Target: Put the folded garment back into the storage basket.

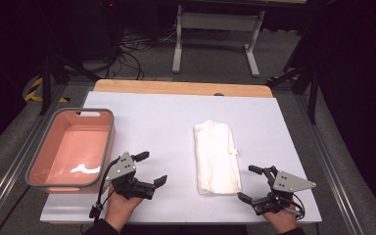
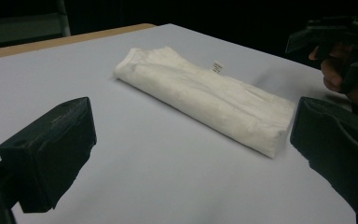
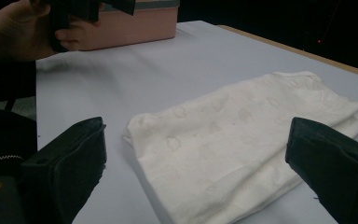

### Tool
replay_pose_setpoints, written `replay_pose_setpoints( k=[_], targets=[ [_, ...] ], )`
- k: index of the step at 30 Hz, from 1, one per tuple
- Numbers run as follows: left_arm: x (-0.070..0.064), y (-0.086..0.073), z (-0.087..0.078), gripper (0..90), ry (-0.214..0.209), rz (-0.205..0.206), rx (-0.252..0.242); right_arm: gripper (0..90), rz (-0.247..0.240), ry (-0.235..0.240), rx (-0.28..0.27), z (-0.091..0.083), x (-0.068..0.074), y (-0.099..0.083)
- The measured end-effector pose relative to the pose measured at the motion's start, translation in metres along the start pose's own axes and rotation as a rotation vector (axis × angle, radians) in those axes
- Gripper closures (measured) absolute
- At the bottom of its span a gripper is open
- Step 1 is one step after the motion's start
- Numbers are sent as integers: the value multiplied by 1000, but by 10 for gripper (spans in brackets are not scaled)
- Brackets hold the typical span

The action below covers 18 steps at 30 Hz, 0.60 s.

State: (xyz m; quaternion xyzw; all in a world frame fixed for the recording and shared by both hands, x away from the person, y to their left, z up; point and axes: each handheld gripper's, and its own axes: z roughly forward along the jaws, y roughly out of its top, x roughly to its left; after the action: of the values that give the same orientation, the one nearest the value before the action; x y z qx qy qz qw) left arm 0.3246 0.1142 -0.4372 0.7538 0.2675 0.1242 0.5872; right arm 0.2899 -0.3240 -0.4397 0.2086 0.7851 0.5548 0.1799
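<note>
A folded white cloth point(image 1: 216, 157) lay on the pale table cover point(image 1: 156, 122), a little right of the middle, its long side running away from the person. A small tag point(image 1: 238, 151) stuck out from its right edge. To the left stood a pink tub point(image 1: 108, 142) with a grey rim, and something small and white point(image 1: 85, 169) lay on its floor near the front.

The left gripper point(image 1: 150, 169) hovered between the tub and the cloth, near the table's front edge, held in the person's left hand point(image 1: 121, 204). Its jaws stood wide apart and gripped nothing. In the left gripper view the two black pads framed bare table, with the cloth point(image 2: 205, 95) lying slantwise beyond them — the near end of the cloth sat just beside the pad at the right of that view, though whether they touched could not be told.

The right gripper point(image 1: 248, 183) was just off the cloth's front right corner, in the right hand point(image 1: 280, 219). Its jaws, too, were spread wide and empty. In the right gripper view the cloth point(image 3: 242, 140) lay between the two pads and beyond them, close in, while the left hand point(image 3: 18, 32) and the tub point(image 3: 135, 23) showed farther back at the top left.

Beyond the table's wooden far edge point(image 1: 181, 88) stood a light-coloured metal frame point(image 1: 218, 29) on the floor, with cables point(image 1: 127, 54) strewn beside it.
</note>
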Motion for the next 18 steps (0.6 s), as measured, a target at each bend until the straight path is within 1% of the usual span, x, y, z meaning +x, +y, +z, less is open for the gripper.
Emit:
replay_pose_setpoints(
  k=[2,5,6,8,11,15,17,18],
  targets=[
    [-1,5,7,13,-5,23,20,57,0,0,-2,-1,0,0],
    [-2,11,16,12,-20,37,38,57,5,-1,-5,-2,0,-1],
    [-2,13,18,12,-25,45,42,57,4,-6,-4,-3,0,-1],
    [-2,17,23,10,-40,47,40,57,8,-3,-6,-3,-1,-1],
    [-1,22,30,10,-52,67,50,57,8,-5,-7,-4,0,-1],
    [0,27,35,15,-61,70,61,57,9,-4,-5,-4,0,-1],
    [0,27,38,16,-76,65,59,57,9,-4,-7,-3,0,-2],
    [1,28,40,17,-92,74,56,57,11,-3,-8,-3,0,-2]
  ],
)
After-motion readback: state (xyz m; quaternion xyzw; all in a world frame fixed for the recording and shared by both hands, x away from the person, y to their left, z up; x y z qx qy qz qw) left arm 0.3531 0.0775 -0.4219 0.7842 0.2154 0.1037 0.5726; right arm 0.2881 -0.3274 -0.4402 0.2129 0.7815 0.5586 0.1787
